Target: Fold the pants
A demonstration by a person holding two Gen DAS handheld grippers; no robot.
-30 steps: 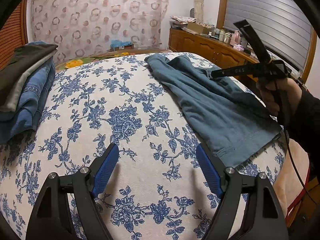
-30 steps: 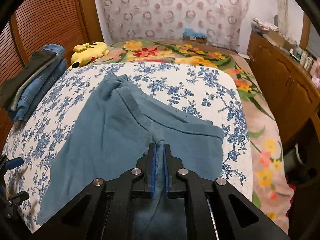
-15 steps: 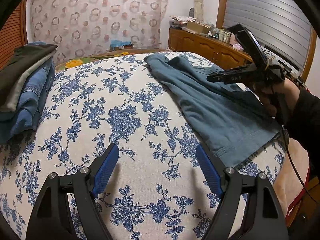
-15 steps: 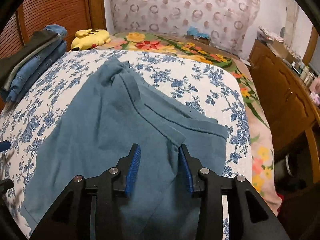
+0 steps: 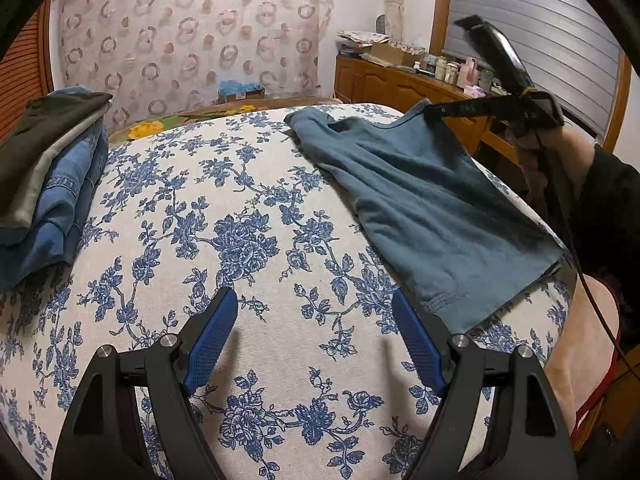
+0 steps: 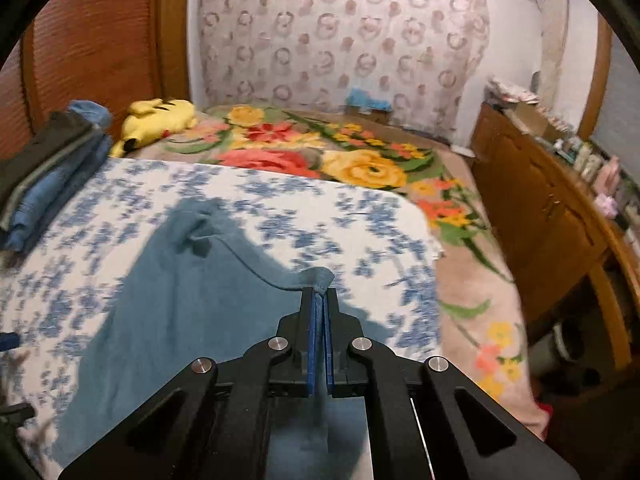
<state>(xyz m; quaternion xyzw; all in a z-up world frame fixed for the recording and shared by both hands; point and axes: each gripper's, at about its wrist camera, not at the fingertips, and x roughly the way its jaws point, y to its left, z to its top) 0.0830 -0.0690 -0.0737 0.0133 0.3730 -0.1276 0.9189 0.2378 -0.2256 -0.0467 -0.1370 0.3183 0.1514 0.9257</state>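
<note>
In the right wrist view, our right gripper (image 6: 319,294) stands in the lower middle of the frame, its two blue pads pressed together on a bunched edge of the teal pants (image 6: 192,304). The pinched cloth rises to a small peak just above the fingertips, and from there the pants spread down and to the left over the blue flowered bedspread (image 6: 360,216). This view is blurred, so the finer seams we cannot tell.

In the left wrist view, our left gripper (image 5: 314,340) is at the bottom of the frame with its jaws spread wide and nothing between them; it hovers over bare bedspread (image 5: 240,200). The hem of the pants (image 5: 420,200) lies just beside its right finger (image 5: 416,344). The pants run from the upper middle of the frame down to the right edge, and at the upper right the right gripper (image 5: 436,110) lifts one corner of them off the bed.

At the left edge of both views there is a pile of folded clothes (image 5: 44,176). In the upper left of the right wrist view a yellow plush toy (image 6: 156,122) lies on a flowered blanket (image 6: 360,160). A wooden cabinet (image 6: 540,216) stands at the right.
</note>
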